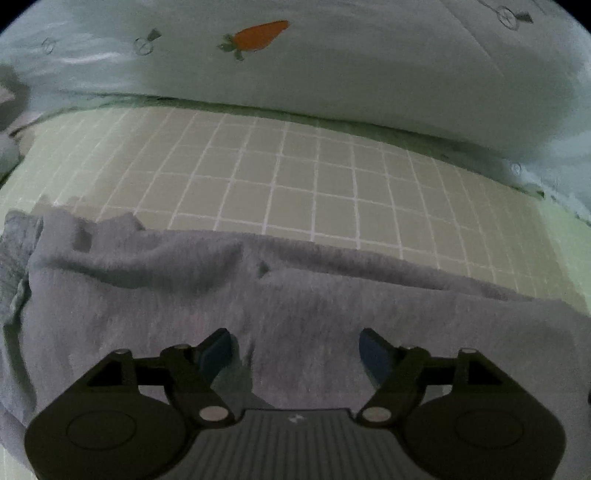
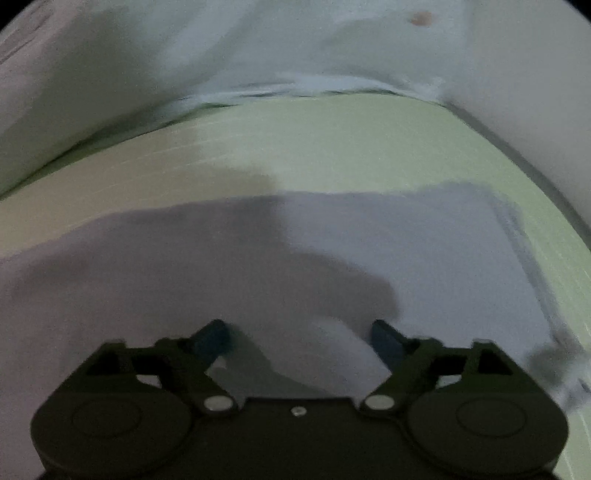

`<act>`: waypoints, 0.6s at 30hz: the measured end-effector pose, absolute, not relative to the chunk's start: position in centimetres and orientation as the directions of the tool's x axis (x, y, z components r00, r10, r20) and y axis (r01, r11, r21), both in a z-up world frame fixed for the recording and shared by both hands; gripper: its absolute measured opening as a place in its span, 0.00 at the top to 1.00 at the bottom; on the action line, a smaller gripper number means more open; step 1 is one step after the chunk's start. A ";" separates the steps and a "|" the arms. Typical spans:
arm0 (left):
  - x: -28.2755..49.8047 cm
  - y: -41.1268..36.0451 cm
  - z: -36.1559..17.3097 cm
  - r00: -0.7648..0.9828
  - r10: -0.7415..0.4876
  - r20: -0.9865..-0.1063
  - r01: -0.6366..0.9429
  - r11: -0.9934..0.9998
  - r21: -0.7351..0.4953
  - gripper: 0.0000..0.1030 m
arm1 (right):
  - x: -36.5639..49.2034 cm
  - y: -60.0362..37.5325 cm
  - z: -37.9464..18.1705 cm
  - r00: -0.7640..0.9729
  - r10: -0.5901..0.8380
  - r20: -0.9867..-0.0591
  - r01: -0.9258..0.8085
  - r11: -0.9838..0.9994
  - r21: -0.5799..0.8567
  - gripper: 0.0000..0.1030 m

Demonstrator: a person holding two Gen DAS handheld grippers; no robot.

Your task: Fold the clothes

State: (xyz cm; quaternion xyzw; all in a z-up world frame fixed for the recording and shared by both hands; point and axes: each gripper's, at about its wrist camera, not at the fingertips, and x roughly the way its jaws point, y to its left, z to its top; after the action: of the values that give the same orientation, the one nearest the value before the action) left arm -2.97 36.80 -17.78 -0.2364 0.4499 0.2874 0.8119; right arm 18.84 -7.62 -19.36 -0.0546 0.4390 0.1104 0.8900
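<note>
Beneath both grippers, grey garment (image 1: pixel 295 295) spread flat, left gripper (image 1: pixel 295 347) released, right gripper (image 2: pixel 301 338) released

A garment (image 1: pixel 258 302) is spread on a bed sheet (image 1: pixel 295 177), nearest the cameras. Behind it a bare stretch of sheet is seen, and beyond that a quilt (image 1: pixel 332 66) is piled along the far side. Both tongs are held above the garment's near part.

one grey garment (image 1: pixel 295 295), two claws (both open), one carrot print (image 1: pixel 258 35)
</note>
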 end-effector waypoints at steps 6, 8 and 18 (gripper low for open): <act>-5.2 37.2 -16.9 0.416 0.291 -0.862 -0.714 0.692 -0.111 0.17 | 18.9 -16.6 -20.1 0.628 -0.008 -0.778 0.023 1.000 0.008 0.04; -6.7 37.3 -16.5 0.415 0.306 -0.857 -0.733 0.671 -0.115 0.15 | 18.4 -18.4 -20.2 0.642 -0.040 -0.766 0.073 0.997 0.009 0.04; -18.2 39.2 -14.6 0.363 0.382 -0.850 -0.878 0.447 -0.174 0.09 | 15.8 -18.2 -19.0 0.654 -0.035 -0.755 0.155 0.984 0.089 0.00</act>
State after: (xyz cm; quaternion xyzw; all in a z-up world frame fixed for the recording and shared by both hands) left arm -18.19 39.25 -14.57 -0.3237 0.3831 0.4146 0.7593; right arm 15.83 -18.22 -19.03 0.0729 0.4125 -0.0522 0.9065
